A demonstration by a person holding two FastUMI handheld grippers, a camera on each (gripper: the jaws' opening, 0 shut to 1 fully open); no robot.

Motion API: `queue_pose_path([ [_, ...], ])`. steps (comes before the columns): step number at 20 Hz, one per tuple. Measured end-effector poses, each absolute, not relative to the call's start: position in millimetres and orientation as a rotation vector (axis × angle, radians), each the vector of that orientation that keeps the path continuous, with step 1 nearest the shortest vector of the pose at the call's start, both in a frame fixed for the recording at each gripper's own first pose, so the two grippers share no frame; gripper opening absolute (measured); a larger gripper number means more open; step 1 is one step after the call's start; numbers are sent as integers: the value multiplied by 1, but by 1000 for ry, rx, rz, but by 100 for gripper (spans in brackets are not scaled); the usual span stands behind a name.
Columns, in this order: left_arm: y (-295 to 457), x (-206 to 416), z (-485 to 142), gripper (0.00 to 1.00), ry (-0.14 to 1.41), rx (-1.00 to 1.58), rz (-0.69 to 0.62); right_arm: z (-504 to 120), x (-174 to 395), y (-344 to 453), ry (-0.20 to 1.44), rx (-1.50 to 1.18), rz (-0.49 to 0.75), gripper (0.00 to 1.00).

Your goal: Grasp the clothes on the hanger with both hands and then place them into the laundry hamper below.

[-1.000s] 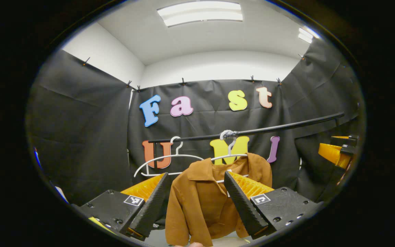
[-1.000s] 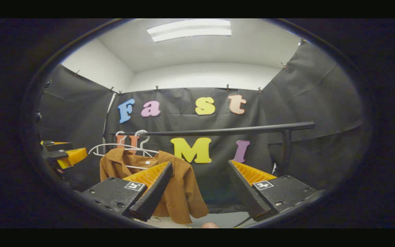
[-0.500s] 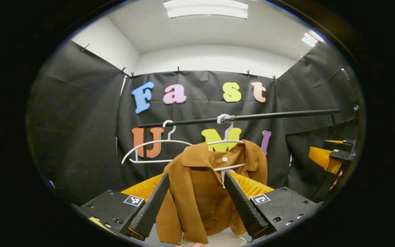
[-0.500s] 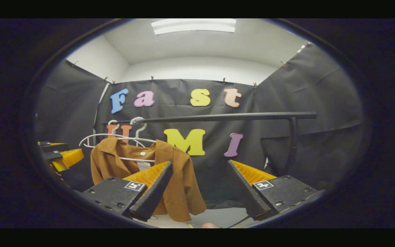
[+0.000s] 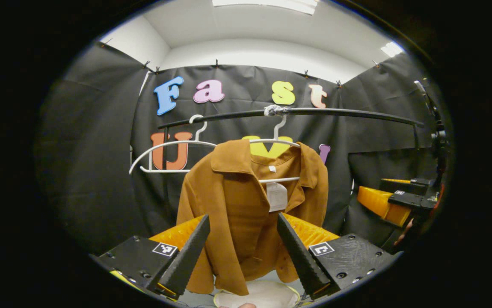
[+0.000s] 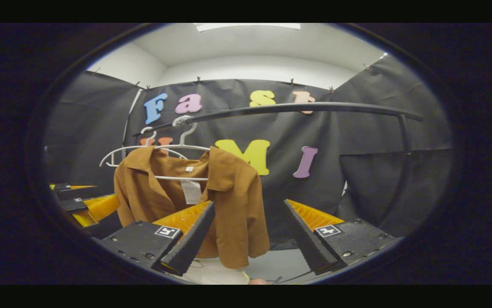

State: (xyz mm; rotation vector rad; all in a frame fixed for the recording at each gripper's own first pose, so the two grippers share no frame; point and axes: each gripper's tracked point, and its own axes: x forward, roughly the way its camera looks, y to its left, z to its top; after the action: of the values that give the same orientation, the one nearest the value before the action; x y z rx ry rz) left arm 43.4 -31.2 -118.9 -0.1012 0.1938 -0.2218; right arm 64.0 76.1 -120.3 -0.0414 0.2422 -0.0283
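While both grippers hang short of the cloth, main risk: a one-sided pull. Brown shirt point(image 5: 246, 214) draped on a white hanger point(image 5: 277, 141), hooked over the black rail point(image 5: 340, 112); a second, bare hanger point(image 5: 164, 147) close beside it on the same rail. Tugging downward without first slipping the shoulders free likely drags the hanger off the rail, or snags a shoulder so the shirt swings away. Closing on the loose neck tag or on thin front fabric alone probably gives a weak hold, letting the shirt slip out before reaching the hamper. Could also catch the bare hanger by accident.

Left gripper point(image 5: 243, 250): fingers spread wide, nothing between them, shirt body straight ahead and framed in the gap, not yet touched. Right gripper point(image 6: 249, 237): likewise spread and empty, with the shirt point(image 6: 229, 201) off to its left, sleeve edge behind its left finger, well short of contact. Pale rim of the laundry hamper point(image 5: 256, 295) visible low, just beneath the shirt's hem.
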Motion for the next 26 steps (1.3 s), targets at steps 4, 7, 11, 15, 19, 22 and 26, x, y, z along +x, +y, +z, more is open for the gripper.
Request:
queue_pose_path([
  [4, -53, 65, -127, 100, 229, -147, -171, -135, 96, 89, 285, 27, 97, 100],
  [7, -61, 84, -132, 100, 255, -193, -140, -144, 118, 94, 311, 66, 152, 98],
  [11, -59, 112, -141, 91, 293, -242, -84, -160, 145, 109, 353, 138, 214, 97],
  [15, -59, 132, -147, 100, 302, -285, -52, -177, 167, 121, 414, 223, 249, 97],
  [19, -52, 152, -161, 96, 337, -308, 1, -191, 195, 129, 463, 281, 251, 99],
  [22, -48, 160, -169, 96, 361, -349, 37, -199, 210, 128, 488, 319, 236, 99],
  [26, -43, 179, -170, 100, 353, -409, 90, -203, 228, 129, 494, 399, 210, 99],
])
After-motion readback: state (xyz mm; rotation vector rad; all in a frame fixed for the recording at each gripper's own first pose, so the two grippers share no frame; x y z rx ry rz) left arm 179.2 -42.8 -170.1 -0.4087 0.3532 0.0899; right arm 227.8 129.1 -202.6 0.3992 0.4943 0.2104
